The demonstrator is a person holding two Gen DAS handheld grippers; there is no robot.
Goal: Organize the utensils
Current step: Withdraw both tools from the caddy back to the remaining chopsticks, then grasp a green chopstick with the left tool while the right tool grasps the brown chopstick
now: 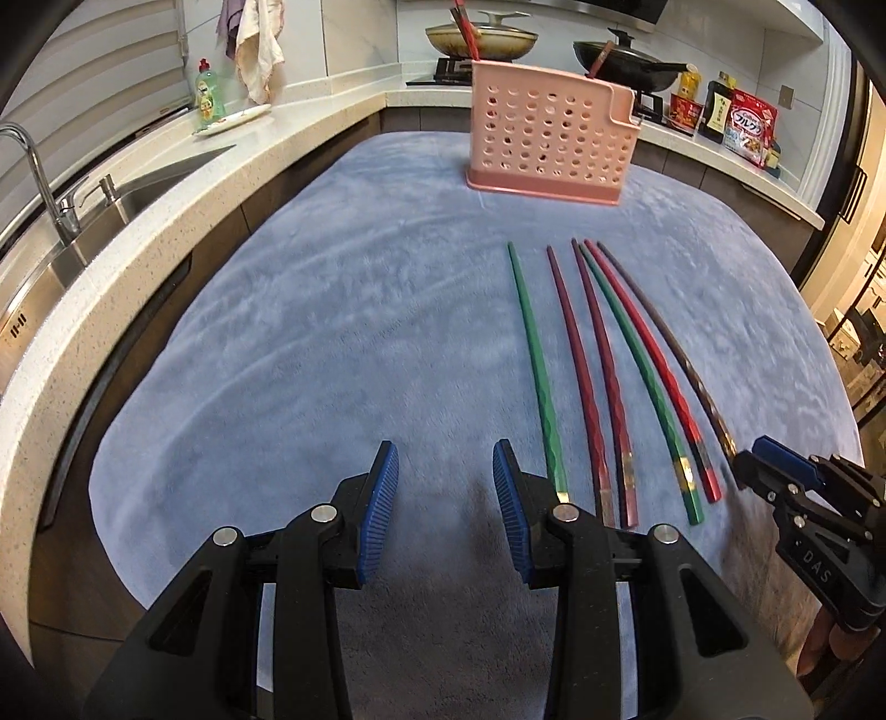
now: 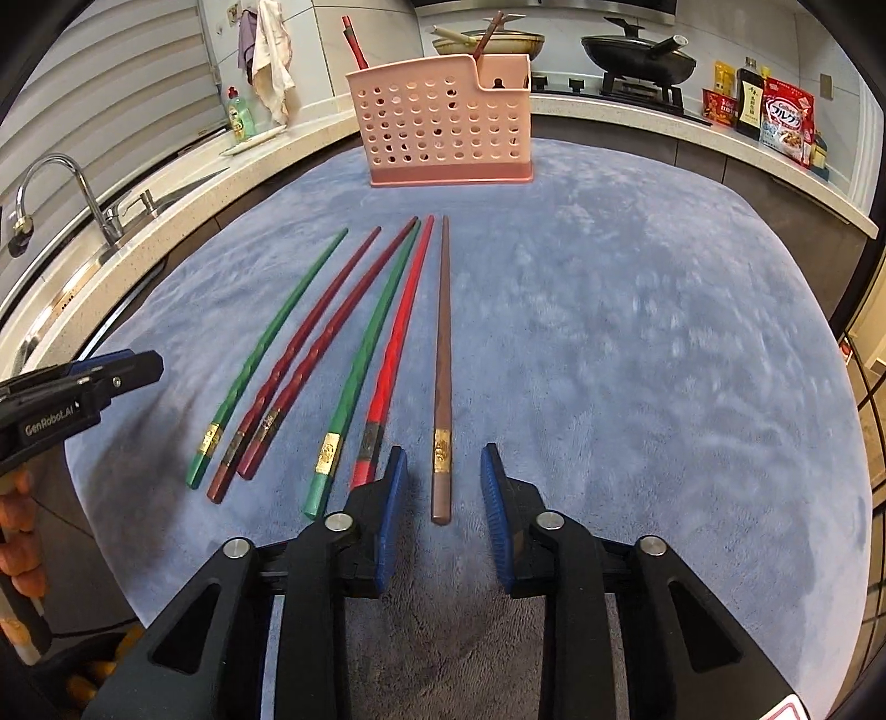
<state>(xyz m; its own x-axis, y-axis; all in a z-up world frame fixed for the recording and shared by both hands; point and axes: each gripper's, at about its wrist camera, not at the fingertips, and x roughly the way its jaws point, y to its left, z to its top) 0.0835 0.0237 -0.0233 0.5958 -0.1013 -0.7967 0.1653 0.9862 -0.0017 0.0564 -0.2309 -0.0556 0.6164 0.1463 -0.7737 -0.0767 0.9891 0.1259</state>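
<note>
Several chopsticks lie side by side on a blue cloth (image 2: pixel 637 332): green (image 2: pixel 266 343), two dark red (image 2: pixel 310 343), green (image 2: pixel 365 343), red (image 2: pixel 401 343) and brown (image 2: pixel 443 343). My right gripper (image 2: pixel 443 451) is open, its blue pads standing either side of the brown chopstick's thick end without touching it. My left gripper (image 1: pixel 444 448) is open with only cloth between its pads; the leftmost green chopstick (image 1: pixel 531 354) ends just beside its right finger. A pink perforated holder (image 1: pixel 548 138) stands upright at the cloth's far end, with a few chopsticks (image 2: pixel 354 44) in it.
A sink (image 1: pixel 138 188) with a faucet (image 1: pixel 33 166) sits in the counter on the left. Behind the holder is a stove with a pan (image 1: pixel 482 39) and a wok (image 1: pixel 626 61). Food packets (image 1: pixel 747 127) stand on the right counter. A person's fingers (image 2: pixel 22 526) show at the lower left.
</note>
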